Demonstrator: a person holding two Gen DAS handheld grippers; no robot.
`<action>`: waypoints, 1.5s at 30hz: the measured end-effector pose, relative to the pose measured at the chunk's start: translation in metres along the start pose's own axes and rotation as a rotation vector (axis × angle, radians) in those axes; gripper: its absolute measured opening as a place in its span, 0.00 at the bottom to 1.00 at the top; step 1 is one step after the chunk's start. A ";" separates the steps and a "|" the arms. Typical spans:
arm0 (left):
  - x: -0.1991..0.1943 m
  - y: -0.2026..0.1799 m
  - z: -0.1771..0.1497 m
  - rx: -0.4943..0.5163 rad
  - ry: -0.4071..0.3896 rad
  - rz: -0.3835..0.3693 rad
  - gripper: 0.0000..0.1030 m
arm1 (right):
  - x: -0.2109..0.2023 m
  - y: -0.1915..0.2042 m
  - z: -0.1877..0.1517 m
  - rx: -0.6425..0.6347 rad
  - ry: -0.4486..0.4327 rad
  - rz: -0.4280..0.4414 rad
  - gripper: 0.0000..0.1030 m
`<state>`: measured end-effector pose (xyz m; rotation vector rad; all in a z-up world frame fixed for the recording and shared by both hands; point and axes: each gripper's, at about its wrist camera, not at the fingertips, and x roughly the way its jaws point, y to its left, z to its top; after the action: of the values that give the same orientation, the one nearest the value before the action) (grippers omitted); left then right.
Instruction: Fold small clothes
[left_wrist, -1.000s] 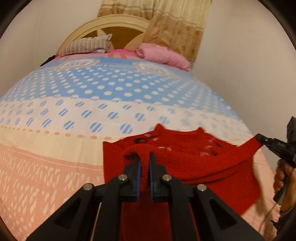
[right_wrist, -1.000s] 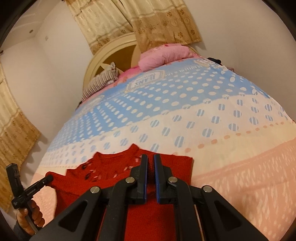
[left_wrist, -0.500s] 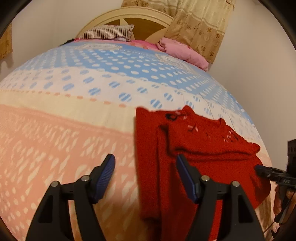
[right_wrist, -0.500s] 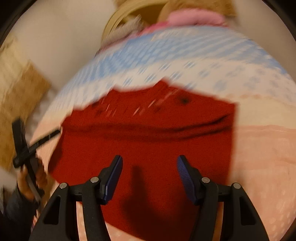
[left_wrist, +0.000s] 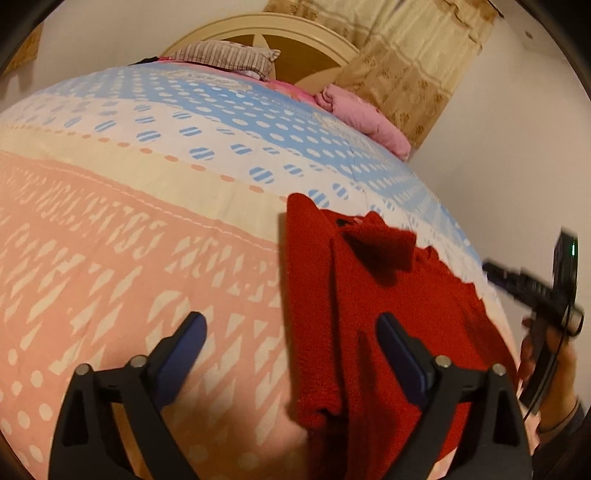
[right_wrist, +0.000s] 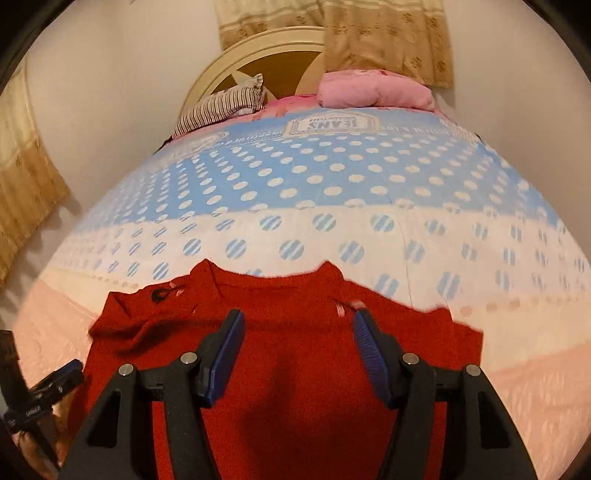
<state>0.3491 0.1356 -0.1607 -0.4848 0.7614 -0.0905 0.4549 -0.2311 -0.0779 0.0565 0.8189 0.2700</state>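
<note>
A small red knitted sweater (left_wrist: 436, 302) lies flat on the bed, neckline away from me, with one sleeve folded over its chest. My left gripper (left_wrist: 290, 321) hovers over the sweater's left edge; its jaws are opening and press on nothing. In the right wrist view my right gripper (right_wrist: 298, 317) stands open above the sweater (right_wrist: 280, 291) just below the collar, pads clear of the cloth. The right gripper (left_wrist: 517, 277), held by a hand (left_wrist: 550, 354), shows at the far right of the left wrist view. The left gripper (right_wrist: 55, 380) shows low on the left of the right wrist view.
The bed cover (left_wrist: 129, 240) is pink near me, then cream, then blue with white dots. A striped pillow (right_wrist: 221, 103) and a pink pillow (right_wrist: 369, 88) lie by the round headboard (left_wrist: 266, 33). A wall runs close along the bed's right side.
Both grippers were shut on the sweater's folded cloth a second ago. They have opened and let it go, and it now lies on the bed. The left gripper has shifted left.
</note>
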 end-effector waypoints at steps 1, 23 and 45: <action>0.000 0.001 0.000 -0.005 0.000 -0.007 0.93 | -0.002 -0.003 -0.005 0.005 0.008 -0.009 0.60; 0.001 -0.002 -0.004 0.022 -0.002 0.019 1.00 | -0.008 -0.044 -0.075 0.057 0.157 -0.124 0.60; 0.001 -0.001 -0.005 0.015 0.001 0.007 1.00 | -0.093 -0.074 -0.162 0.106 0.103 -0.038 0.04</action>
<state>0.3462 0.1325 -0.1644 -0.4675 0.7625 -0.0896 0.2924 -0.3351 -0.1333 0.1276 0.9359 0.1948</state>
